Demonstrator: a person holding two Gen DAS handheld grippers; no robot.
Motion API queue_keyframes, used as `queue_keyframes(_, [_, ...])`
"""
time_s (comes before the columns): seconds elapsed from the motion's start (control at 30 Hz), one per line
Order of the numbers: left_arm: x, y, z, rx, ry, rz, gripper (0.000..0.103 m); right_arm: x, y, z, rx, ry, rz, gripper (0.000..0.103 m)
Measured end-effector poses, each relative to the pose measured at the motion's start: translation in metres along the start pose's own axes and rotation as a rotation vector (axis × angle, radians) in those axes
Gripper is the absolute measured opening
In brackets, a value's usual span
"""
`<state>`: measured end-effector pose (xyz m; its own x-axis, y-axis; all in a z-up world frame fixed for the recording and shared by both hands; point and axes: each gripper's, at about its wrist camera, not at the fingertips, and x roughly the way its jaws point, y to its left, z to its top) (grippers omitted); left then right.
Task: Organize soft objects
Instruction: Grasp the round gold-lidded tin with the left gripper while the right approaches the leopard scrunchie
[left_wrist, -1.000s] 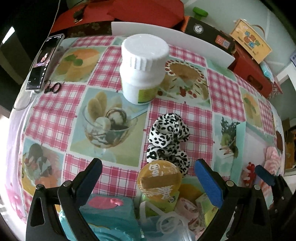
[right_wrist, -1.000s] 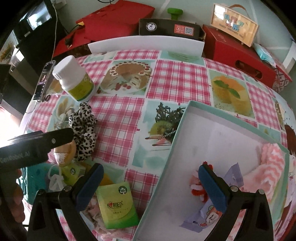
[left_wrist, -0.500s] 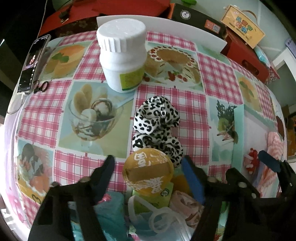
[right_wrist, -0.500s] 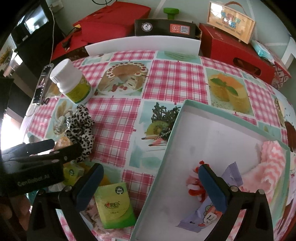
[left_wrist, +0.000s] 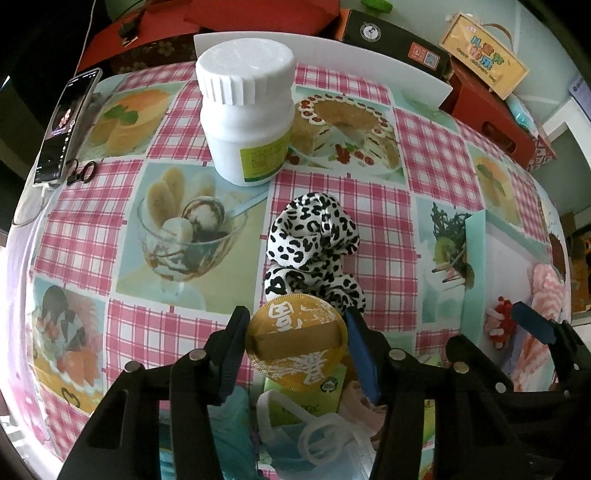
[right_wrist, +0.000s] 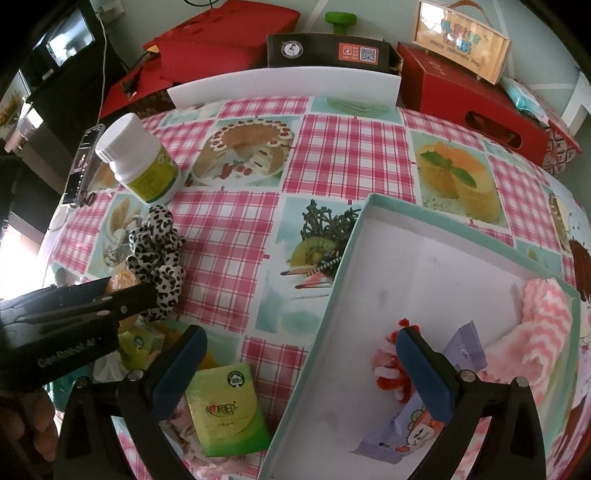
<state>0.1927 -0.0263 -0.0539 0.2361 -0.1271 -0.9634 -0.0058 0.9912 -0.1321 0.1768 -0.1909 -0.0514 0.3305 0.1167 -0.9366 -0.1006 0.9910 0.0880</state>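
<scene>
One scrunchie (left_wrist: 312, 247) — one bottle (left_wrist: 246, 110)

Pretty bright daylight in both views, colours a bit washed out and hazy. Light pours in from the left: there's a blown-out white patch at the left edge of the right wrist view. Shadows on the tablecloth (left_wrist: 317, 122) are soft and faint. Heavy fisheye bulge, black vignette in the corners. The white bottle (left_wrist: 246, 110) has mild glare; the edges go soft.
</scene>
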Motion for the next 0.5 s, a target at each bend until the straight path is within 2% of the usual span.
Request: queue_keyframes(0.5, [-0.023, 0.028, 0.005, -0.082, -0.047, -0.047, 0.054, 0.001, 0.006, 0.001, -0.012, -0.023, -0.016, 0.103])
